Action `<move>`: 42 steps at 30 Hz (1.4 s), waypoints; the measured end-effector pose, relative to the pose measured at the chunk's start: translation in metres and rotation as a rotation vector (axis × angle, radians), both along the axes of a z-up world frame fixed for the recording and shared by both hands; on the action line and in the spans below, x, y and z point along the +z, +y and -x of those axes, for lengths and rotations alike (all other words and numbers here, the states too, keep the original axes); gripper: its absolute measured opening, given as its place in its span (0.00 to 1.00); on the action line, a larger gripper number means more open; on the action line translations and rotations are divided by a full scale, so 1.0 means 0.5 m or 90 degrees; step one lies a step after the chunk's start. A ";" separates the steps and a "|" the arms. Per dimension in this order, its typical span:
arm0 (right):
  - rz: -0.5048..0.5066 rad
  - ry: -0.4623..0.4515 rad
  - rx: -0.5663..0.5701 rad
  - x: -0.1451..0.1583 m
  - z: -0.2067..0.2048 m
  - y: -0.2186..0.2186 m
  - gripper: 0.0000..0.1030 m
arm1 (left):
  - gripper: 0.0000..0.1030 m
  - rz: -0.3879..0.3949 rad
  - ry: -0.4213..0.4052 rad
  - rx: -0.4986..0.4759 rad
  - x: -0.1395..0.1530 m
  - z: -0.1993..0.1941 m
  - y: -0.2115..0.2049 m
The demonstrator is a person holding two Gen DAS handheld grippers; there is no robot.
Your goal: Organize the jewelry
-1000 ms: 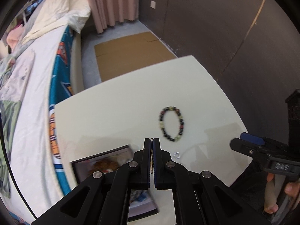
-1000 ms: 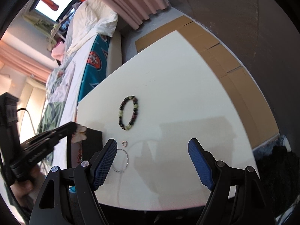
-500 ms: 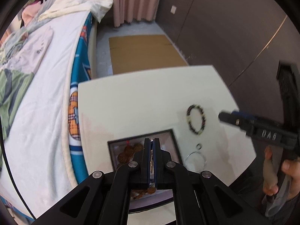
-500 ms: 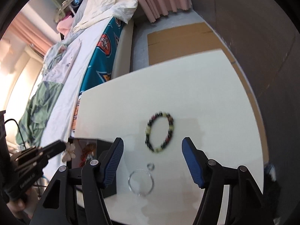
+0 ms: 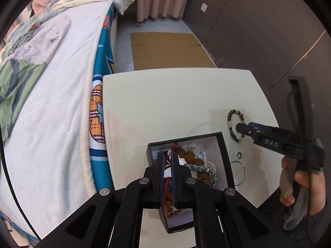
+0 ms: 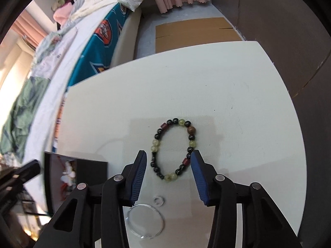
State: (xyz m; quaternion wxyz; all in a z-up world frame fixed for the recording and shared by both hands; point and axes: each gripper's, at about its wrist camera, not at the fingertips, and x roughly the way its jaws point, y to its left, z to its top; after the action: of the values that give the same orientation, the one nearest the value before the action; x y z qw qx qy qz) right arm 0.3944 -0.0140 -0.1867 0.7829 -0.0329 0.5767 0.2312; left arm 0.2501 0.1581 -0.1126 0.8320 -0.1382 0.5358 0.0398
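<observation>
Beaded bracelet of dark, yellow-green and red beads point(image 6: 174, 149) lies flat on the white bench point(image 6: 238, 95), its near end between the right gripper's point(image 6: 168, 166) released jaws. The left gripper's point(image 5: 167, 165) jaws stand slightly parted over the black jewelry box point(image 5: 224, 150).

"DAS" embossed on the side of the right gripper point(image 5: 244, 128), no other legible text

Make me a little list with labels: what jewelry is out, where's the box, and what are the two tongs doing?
On table: beaded bracelet of dark, yellow-green and red beads; thin silver bangle; small silver ring
Box: open black jewelry box, already holding beads
Left tongs: slightly open over the box
Right tongs: open, straddling the bracelet
Table: white tabletop
</observation>
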 end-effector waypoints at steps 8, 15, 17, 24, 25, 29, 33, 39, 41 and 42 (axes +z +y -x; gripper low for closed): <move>0.078 -0.027 -0.010 -0.015 0.004 -0.002 0.10 | 0.68 0.009 -0.047 0.022 0.026 0.028 0.011; 0.009 -0.050 -0.009 0.038 0.030 -0.036 0.09 | 0.68 0.001 -0.076 0.032 0.052 0.054 0.006; -0.023 -0.062 -0.005 0.069 0.047 -0.048 0.09 | 0.68 -0.003 -0.087 0.036 0.057 0.063 0.006; -0.109 -0.099 0.019 0.162 0.110 -0.056 0.09 | 0.68 -0.039 -0.140 0.030 0.075 0.104 -0.013; -0.117 -0.101 0.023 0.170 0.115 -0.050 0.09 | 0.68 -0.039 -0.142 0.026 0.076 0.109 -0.014; -0.147 -0.122 0.051 0.207 0.154 -0.024 0.09 | 0.69 -0.083 -0.158 0.035 0.084 0.136 -0.022; -0.173 -0.135 0.081 0.239 0.193 0.007 0.09 | 0.81 -0.087 -0.181 0.047 0.091 0.165 -0.022; -0.159 -0.133 0.129 0.237 0.229 0.074 0.10 | 0.97 -0.077 -0.250 0.088 0.128 0.218 -0.017; -0.146 -0.119 0.135 0.224 0.230 0.086 0.27 | 0.98 -0.096 -0.272 0.092 0.140 0.234 -0.023; -0.138 -0.111 0.130 0.220 0.229 0.087 0.47 | 0.99 -0.101 -0.283 0.094 0.145 0.240 -0.023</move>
State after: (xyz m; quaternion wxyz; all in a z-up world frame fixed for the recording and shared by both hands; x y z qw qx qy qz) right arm 0.2797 0.0293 -0.0768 0.8012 -0.0266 0.4718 0.3670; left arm 0.1300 0.1466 -0.0403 0.9325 -0.1171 0.3231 0.1112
